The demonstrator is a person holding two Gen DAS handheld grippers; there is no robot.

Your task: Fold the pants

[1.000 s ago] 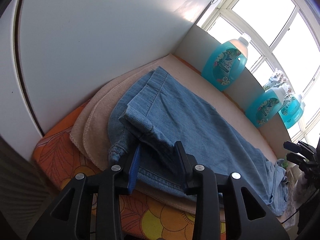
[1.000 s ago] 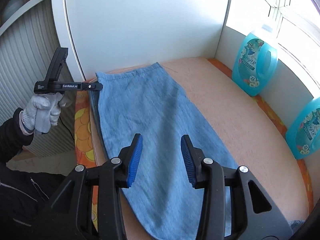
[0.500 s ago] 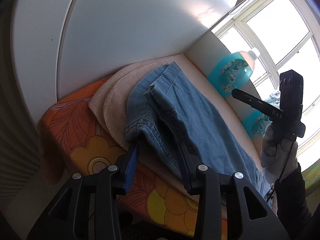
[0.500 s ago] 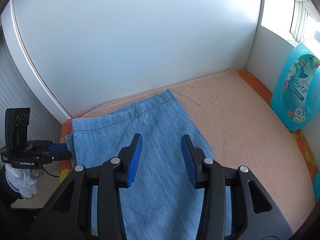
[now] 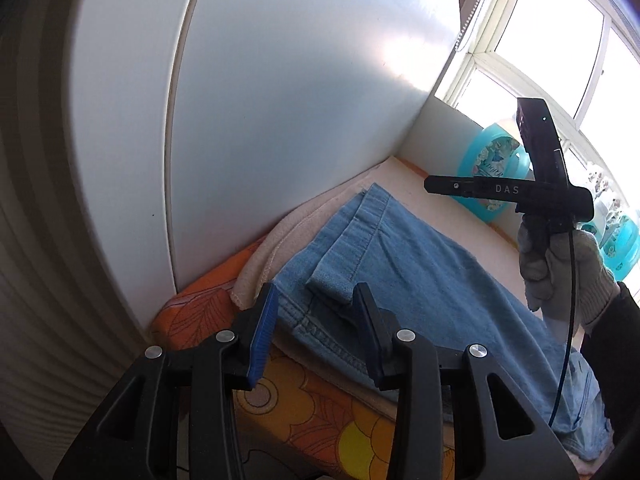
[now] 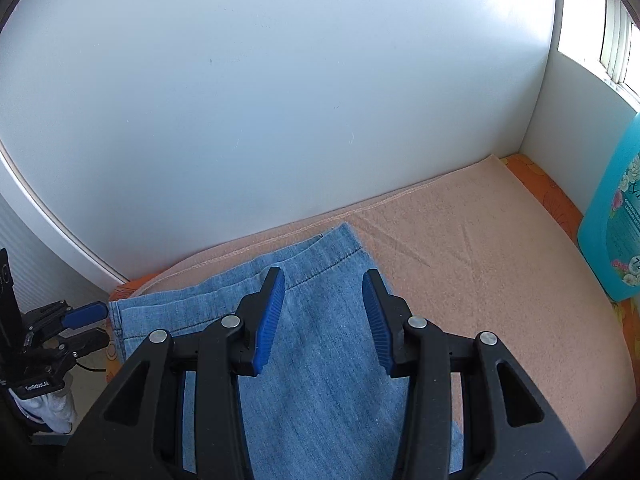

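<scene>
Light blue denim pants [image 5: 420, 272] lie stretched along a peach towel [image 6: 480, 240], hem end toward the white wall; they also show in the right wrist view [image 6: 320, 344]. My left gripper [image 5: 314, 308] is open, its jaws on either side of the near hem corner at the cushion edge, where the denim lies in layers with a raised fold [image 5: 332, 280]. My right gripper [image 6: 323, 292] is open, above the far hem corner of the pants. The right gripper also shows in the left wrist view [image 5: 430, 184], and the left gripper in the right wrist view [image 6: 96, 322].
A white wall panel [image 6: 280, 100] stands right behind the hem. Turquoise detergent bottles [image 5: 492, 168] stand by the window sill; one is at the right [image 6: 612, 216]. An orange flowered cushion [image 5: 320, 420] lies under the towel. A ribbed radiator [image 5: 48, 280] is at the left.
Both grippers have moved toward the hem end of the pants near the wall. The right gripper has come forward over the far hem corner; the left has closed in on the near corner.
</scene>
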